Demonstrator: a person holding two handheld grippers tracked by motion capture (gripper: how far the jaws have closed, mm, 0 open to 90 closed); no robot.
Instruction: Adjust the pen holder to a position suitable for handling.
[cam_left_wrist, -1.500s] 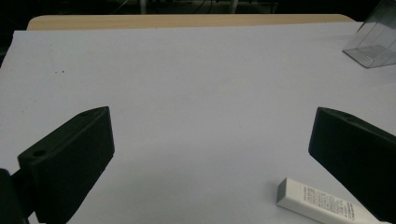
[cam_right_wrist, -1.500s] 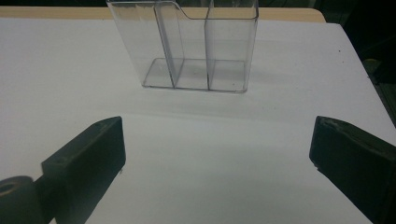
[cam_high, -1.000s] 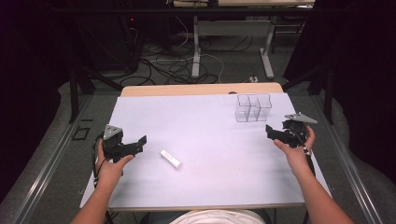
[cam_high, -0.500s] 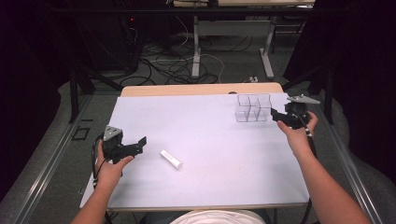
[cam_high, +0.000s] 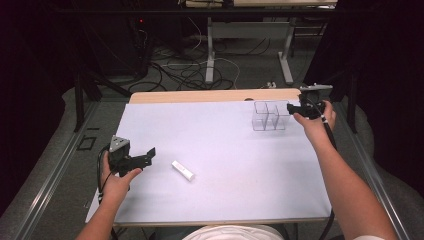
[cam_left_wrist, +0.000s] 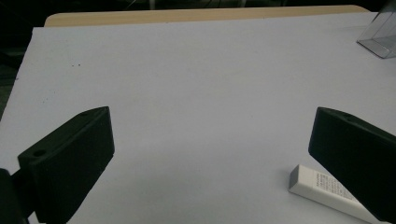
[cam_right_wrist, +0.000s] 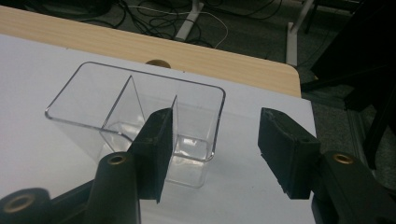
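The left gripper (cam_high: 147, 156) hovers low over the white-covered bench (cam_high: 225, 200), its fingers (cam_left_wrist: 70, 161) spread wide and empty; a small white rectangular eraser (cam_high: 183, 170) lies just beside them. Farther off, the right gripper (cam_right_wrist: 212, 149) has its fingers (cam_right_wrist: 156, 149) half apart, having just been closing, gripping nothing, at the near corner of the clear plastic divided box (cam_right_wrist: 135, 119).

The worktop (cam_high: 225, 200) was covered by a pale sheet, with a strip of bare wood (cam_high: 200, 96) showing along its far edge. Beyond it lay a grey floor (cam_high: 240, 75) strewn with tangled cables (cam_high: 195, 70), and the legs of another table (cam_high: 210, 50) stood farther back. Dark curtains (cam_high: 30, 75) closed in both sides.
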